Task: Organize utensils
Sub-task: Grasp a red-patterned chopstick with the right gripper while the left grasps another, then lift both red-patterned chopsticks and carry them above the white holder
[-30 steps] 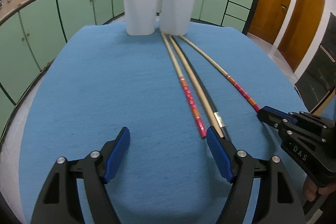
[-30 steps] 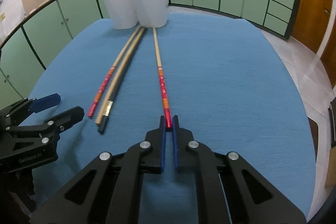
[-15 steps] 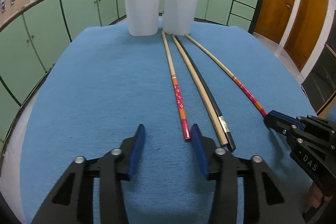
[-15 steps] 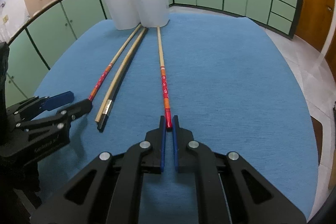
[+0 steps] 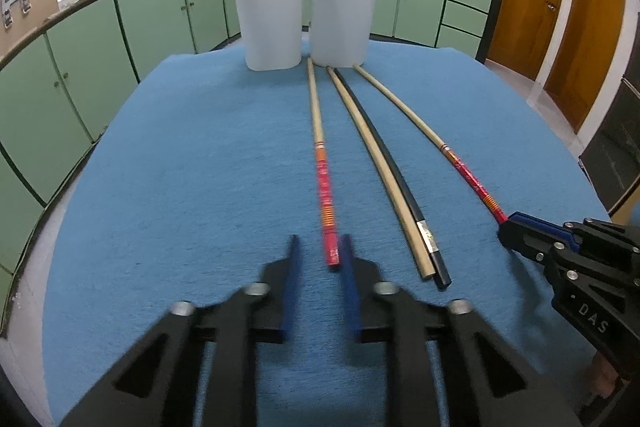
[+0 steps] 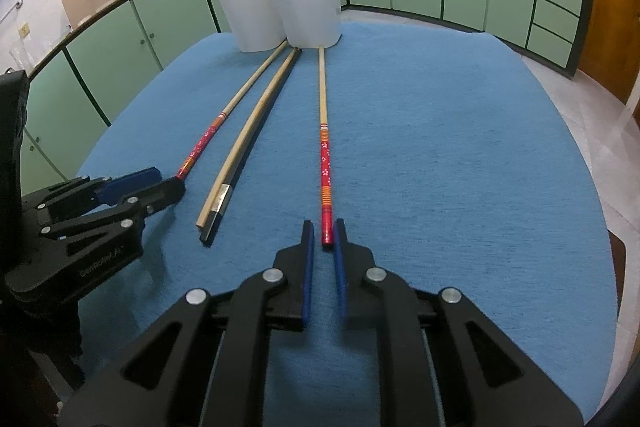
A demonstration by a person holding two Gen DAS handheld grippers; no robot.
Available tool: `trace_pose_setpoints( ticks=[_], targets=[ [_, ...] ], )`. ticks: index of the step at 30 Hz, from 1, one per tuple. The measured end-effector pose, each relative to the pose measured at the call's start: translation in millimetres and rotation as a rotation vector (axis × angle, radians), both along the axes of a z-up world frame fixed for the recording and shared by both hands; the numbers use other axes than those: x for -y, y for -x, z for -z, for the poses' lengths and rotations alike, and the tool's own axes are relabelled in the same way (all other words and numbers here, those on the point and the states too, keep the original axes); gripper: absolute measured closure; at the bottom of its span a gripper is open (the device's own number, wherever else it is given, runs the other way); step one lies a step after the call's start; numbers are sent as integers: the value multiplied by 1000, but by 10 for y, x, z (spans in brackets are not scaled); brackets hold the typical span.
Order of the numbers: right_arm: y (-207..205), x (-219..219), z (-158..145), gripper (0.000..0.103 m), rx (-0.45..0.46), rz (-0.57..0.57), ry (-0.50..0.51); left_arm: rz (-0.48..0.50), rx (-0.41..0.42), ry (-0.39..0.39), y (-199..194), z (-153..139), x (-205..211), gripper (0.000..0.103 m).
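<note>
Now the left gripper point(image 5: 320, 255), its jaws having just closed, clamps the left chopstick's point(image 5: 320, 155) red end, while the right gripper point(image 6: 323, 239) pinches the right chopstick's point(image 6: 322, 131), both lying on the cloth point(image 5: 180, 167) with far tips by the cups point(image 5: 340, 15).

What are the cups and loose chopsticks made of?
White cups: likely plastic, matte, walls look slightly translucent.
Red-ended chopsticks: wood or bamboo; pale bare shaft, glossy red painted end.
Plain chopstick: probably unfinished bamboo.
Black chopstick: lacquered wood or plastic; can't tell.
</note>
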State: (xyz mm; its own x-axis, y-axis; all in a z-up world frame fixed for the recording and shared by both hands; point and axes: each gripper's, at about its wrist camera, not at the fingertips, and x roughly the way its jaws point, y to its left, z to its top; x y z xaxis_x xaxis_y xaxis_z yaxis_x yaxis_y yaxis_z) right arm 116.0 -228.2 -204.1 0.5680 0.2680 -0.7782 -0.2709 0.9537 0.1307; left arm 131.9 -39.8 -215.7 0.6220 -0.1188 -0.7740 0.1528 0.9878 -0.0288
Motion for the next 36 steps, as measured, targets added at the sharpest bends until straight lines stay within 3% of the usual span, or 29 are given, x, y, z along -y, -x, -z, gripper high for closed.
trace_pose_setpoints(
  ticks=[9,16,27,36],
  targets=[
    [7,29,-17,98,-1,9,-27,-5,7,29,16,-52,-55,97],
    [37,22,-164,98,45,2,-2,-3,74,3,111,-339,-157,97],
    [24,101,-757,98,175,3,-29,3,214,25,167,-988,-311,97],
    [-54,179,-1202,98,251,-15,-73,15,286,43,93,-1305,-350,97]
  ],
)
